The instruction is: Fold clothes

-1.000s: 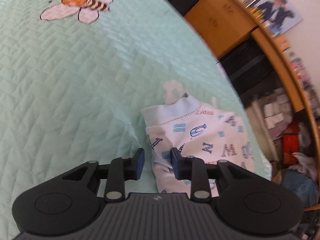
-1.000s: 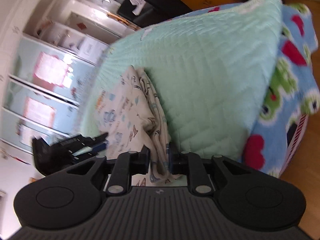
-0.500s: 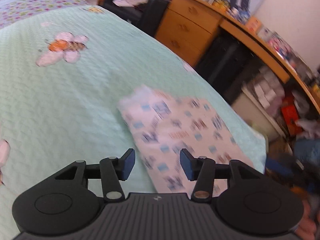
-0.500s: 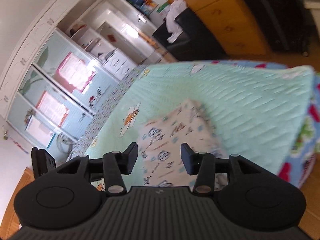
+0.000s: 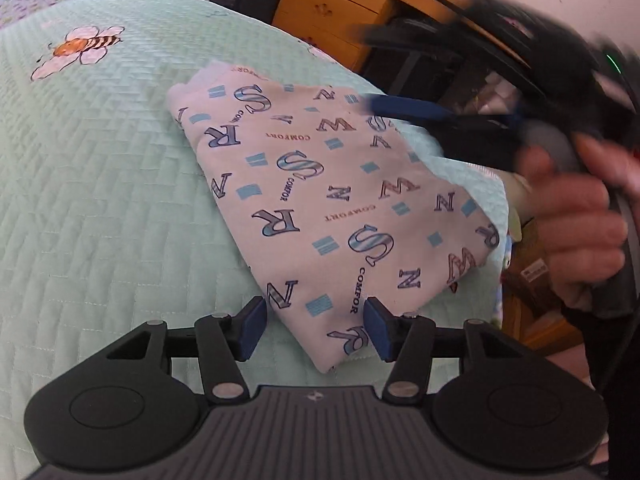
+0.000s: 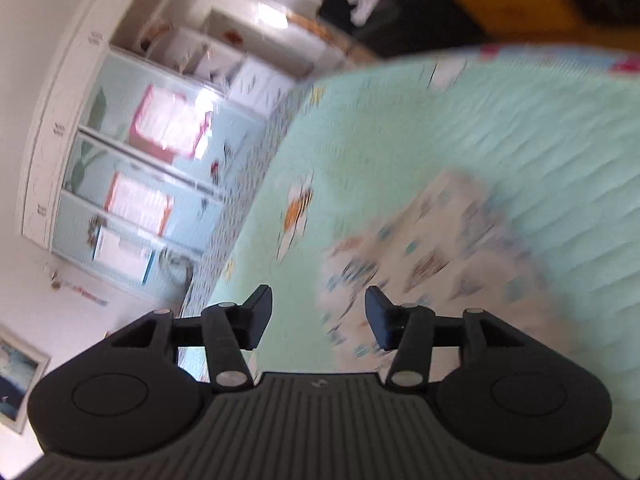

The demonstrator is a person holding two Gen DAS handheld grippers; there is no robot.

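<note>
Here we see the left gripper [image 5: 314,328] with its jaws apart and widening; its blue pads [image 5: 252,326] press on nothing, though the near corner of the folded garment [image 5: 320,204] shows in the gap between them, lying lower on the bed. The right gripper [image 6: 318,316] likewise has its jaws apart and widening, with no cloth clamped; in its own blurred view we see the bedspread between the fingers and the garment [image 6: 432,256] just beyond the right-hand finger.

Moving outward, we note that the garment is a pale fabric printed with the letters S, R, W and N, small blue blocks and the word COMFORT. It lies flat, folded into a rough rectangle, on the mint-green quilted bedspread [image 5: 100,184], near the edge of the bed that faces the furniture. In the left wrist view we see the right gripper [image 5: 424,114] as a blurred dark shape with a blue finger above the far edge of the garment, and the hand [image 5: 576,216] that carries it at the right of the frame.

Farther out, an embroidered bee [image 5: 78,50] decorates the bedspread, well apart from the garment. Beyond the bed stand a wooden chest of drawers [image 5: 332,4] and, in the right wrist view, a white cupboard with pale blue doors [image 6: 132,184].
</note>
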